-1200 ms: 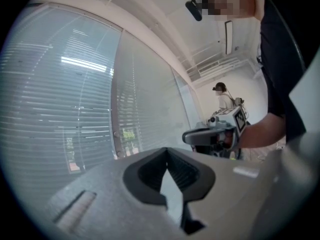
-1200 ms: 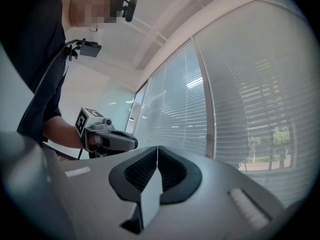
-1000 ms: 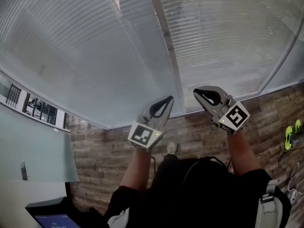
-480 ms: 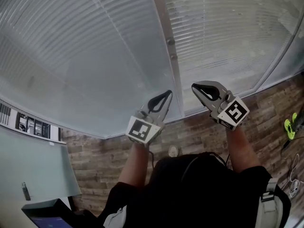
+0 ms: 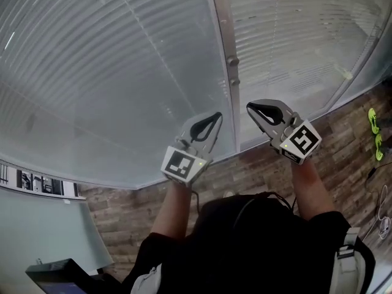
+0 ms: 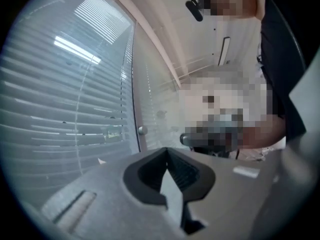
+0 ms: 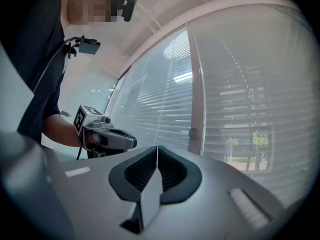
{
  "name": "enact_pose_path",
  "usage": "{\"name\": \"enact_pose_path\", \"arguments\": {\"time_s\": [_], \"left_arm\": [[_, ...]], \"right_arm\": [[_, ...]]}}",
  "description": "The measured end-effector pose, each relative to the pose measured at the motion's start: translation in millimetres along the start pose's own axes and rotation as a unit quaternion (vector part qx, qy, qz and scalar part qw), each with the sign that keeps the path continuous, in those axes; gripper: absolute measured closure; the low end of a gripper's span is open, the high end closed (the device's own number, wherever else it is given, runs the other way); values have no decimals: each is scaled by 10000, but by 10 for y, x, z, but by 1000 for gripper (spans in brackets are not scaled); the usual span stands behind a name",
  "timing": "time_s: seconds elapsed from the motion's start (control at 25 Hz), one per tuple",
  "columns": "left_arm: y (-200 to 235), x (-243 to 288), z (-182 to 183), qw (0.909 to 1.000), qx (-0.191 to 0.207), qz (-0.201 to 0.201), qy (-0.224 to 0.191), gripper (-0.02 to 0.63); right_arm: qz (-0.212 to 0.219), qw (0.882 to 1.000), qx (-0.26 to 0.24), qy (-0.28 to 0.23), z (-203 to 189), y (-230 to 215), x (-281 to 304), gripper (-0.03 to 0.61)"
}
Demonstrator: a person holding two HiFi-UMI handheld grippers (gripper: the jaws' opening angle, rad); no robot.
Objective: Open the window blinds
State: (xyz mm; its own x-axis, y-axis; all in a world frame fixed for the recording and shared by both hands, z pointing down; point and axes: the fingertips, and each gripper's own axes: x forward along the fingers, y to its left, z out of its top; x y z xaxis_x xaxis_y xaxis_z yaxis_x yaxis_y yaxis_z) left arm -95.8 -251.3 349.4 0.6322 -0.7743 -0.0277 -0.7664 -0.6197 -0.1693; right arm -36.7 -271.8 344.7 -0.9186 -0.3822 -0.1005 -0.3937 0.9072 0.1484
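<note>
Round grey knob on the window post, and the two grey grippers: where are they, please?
Round grey knob (image 7: 193,132), right gripper view, its centre.
Left gripper (image 5: 217,116), head view, between fingertips.
Right gripper (image 5: 250,107), head view, between fingertips.

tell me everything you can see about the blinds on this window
The blinds are pale grey horizontal slats, lowered in two panels either side of a grey upright post with round knobs. The left panel looks shut, with a thin cord hanging across it; greenery shows through the right panel. Nothing touches them.

White slatted blinds lowered; closed
</note>
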Motion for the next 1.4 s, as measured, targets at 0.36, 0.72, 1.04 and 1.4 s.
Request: {"name": "enact_pose_path", "arguments": {"time_s": [0.36, 0.72, 1.04, 1.4], "left_arm": [[178, 104, -161, 9991, -121, -412, -4, 609], [217, -4, -188, 9979, -43, -641, -71, 609], [249, -38, -213, 9974, -58, -706, -139, 609], [234, -80, -179, 9974, -115, -702, -75, 609]], "right_arm": [[-534, 9963, -477, 484, -92, -304, 220, 522], [-1130, 9694, -1790, 1243, 41, -555, 392, 471], [-1380, 9046, -3340, 2260, 94, -747, 620, 402], [-1377, 8312, -4636, 2744, 140, -790, 826, 380]]}}
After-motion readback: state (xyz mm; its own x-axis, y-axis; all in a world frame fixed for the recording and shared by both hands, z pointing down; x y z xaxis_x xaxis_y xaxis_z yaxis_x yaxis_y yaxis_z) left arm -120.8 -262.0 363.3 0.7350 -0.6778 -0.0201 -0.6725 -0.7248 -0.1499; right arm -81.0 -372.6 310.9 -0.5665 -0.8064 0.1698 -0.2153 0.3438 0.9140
